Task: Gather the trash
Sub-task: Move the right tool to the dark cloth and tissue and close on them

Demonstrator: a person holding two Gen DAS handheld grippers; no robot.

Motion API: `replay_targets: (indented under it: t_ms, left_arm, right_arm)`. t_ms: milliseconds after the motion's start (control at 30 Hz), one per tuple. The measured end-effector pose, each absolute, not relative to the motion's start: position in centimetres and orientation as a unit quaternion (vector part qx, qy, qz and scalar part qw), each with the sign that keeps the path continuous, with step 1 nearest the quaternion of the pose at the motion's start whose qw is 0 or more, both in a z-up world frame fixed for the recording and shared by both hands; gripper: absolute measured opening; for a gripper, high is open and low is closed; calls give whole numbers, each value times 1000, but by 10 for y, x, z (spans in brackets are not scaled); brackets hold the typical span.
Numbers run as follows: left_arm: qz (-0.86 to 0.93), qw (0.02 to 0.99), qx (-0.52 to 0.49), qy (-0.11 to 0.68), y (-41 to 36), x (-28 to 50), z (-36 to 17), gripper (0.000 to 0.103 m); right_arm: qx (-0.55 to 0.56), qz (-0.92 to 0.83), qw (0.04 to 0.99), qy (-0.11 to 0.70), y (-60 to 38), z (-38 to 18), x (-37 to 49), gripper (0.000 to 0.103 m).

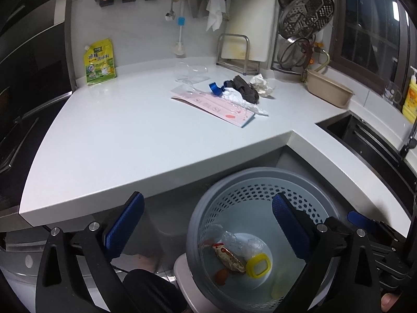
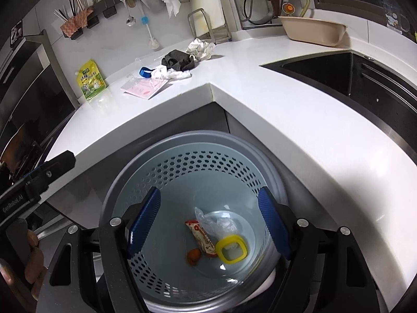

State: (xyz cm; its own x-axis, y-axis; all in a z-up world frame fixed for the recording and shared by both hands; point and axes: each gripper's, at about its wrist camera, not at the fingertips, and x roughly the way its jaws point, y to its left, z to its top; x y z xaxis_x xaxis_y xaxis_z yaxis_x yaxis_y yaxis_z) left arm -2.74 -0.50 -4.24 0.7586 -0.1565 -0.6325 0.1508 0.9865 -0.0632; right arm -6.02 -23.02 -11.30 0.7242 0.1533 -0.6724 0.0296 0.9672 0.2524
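A grey perforated trash bin (image 1: 200, 208) (image 2: 182, 161) stands on the floor below the counter corner. Inside lie a snack wrapper (image 2: 202, 237), a yellow lid (image 2: 232, 250), clear plastic (image 2: 219, 221) and an orange scrap (image 2: 194, 255). My right gripper (image 2: 208, 221) is open and empty right above the bin. My left gripper (image 1: 208, 224) is open and empty at the bin's left rim. On the white counter (image 1: 117, 135) lie a pink paper (image 1: 216, 104), a blue cap (image 1: 215, 88), white plastic (image 1: 234, 95), a dark cloth (image 1: 246, 88) and crumpled paper (image 1: 262, 84).
A yellow-green pouch (image 1: 100, 62) leans on the back wall. Clear plastic containers (image 1: 190, 71) sit behind the pink paper. A beige basin (image 1: 328, 88), a dish rack (image 1: 302, 26) and a black sink (image 2: 351, 78) are at the right. A yellow soap bottle (image 1: 410, 99) stands by the sink.
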Motion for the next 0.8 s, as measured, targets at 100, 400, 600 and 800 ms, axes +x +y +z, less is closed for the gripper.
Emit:
replay_targets:
  t_ms: [100, 400, 600, 800]
  left_arm:
    - [-74, 940, -8, 332, -1, -21, -36, 97]
    - [-49, 949, -5, 312, 1, 13, -14, 97]
    - [-31, 951, -14, 307, 3, 44, -3, 97]
    - [-17, 951, -19, 310, 5, 81, 2, 97]
  right_arm:
    - [125, 36, 922, 365, -232, -109, -51, 74]
    - [104, 56, 933, 339, -228, -79, -8, 74]
    - [97, 59, 938, 329, -232, -63, 31, 74]
    - [96, 62, 941, 320, -234, -48, 72, 74]
